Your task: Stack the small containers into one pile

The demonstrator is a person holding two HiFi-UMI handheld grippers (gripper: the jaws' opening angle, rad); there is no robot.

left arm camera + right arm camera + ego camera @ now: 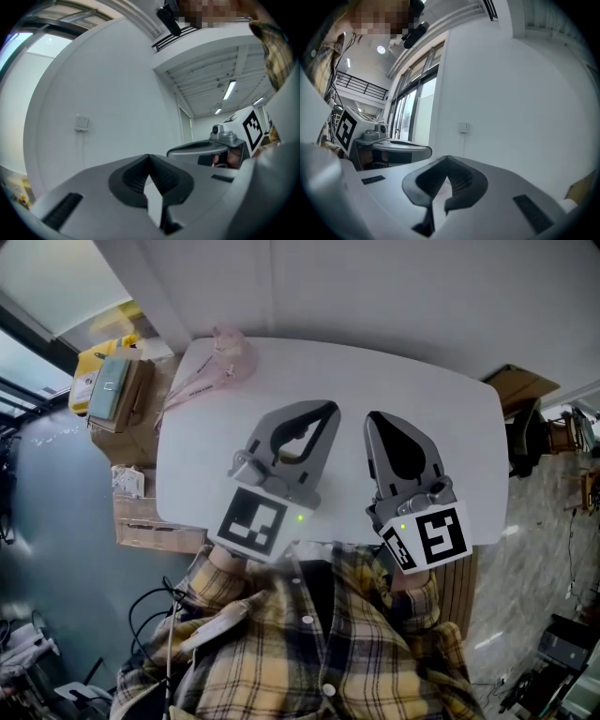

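Pale pink see-through small containers lie at the far left corner of the white table, with flat pink pieces beside them. My left gripper hovers over the table's middle, well short of them, jaws shut with nothing held. Beside it on the right, my right gripper is shut and empty too. In the left gripper view the left gripper has its dark pads meeting at the tip, and the right gripper shows beside it. In the right gripper view the right gripper is likewise closed, with the left gripper at its left.
Cardboard boxes and a yellow item stand on the floor left of the table. A brown box sits beyond the right edge. Both gripper views face a white wall with a switch plate. My plaid shirt fills the bottom.
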